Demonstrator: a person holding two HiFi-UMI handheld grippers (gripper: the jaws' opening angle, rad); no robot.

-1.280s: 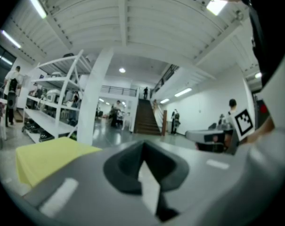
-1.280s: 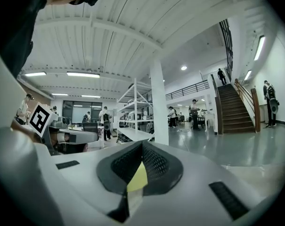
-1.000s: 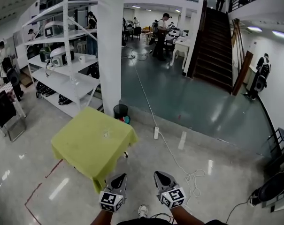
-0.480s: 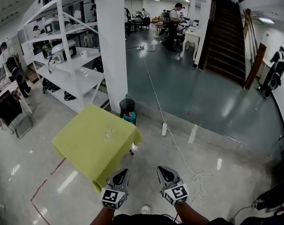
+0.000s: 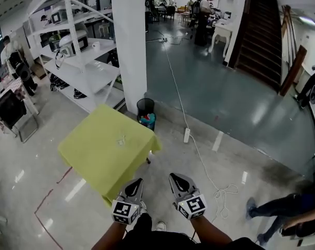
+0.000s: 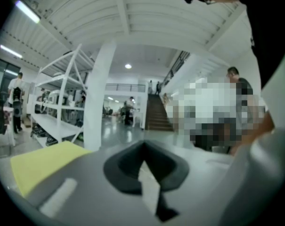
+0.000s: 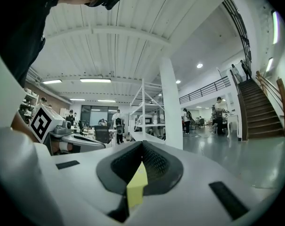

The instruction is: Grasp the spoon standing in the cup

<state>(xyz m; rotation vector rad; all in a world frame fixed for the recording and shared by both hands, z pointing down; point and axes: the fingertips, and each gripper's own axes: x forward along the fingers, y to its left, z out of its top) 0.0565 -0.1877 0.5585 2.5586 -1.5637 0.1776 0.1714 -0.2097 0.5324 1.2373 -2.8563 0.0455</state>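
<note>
On a table with a yellow-green cloth (image 5: 105, 152) stands a small clear thing (image 5: 120, 139), too small to tell as a cup with a spoon. Both grippers are held low by the person's body, short of the table's near corner. In the head view the left gripper (image 5: 136, 183) and the right gripper (image 5: 176, 178) point forward, each with its jaws together and nothing between them. The left gripper (image 6: 143, 148) sees the yellow cloth (image 6: 43, 161) at its lower left. In the right gripper view the right gripper (image 7: 142, 146) shows jaws meeting at the tip.
A white pillar (image 5: 130, 46) rises behind the table, with a black bin (image 5: 146, 111) at its foot. White shelves (image 5: 79, 61) stand at the left, and a power strip on a cable (image 5: 187, 135) lies on the floor. A person's legs (image 5: 272, 207) are at the lower right.
The view has moved closer to the table and tipped down. Both grippers stay shut in front of the body. A person's legs have come in at the lower right.
</note>
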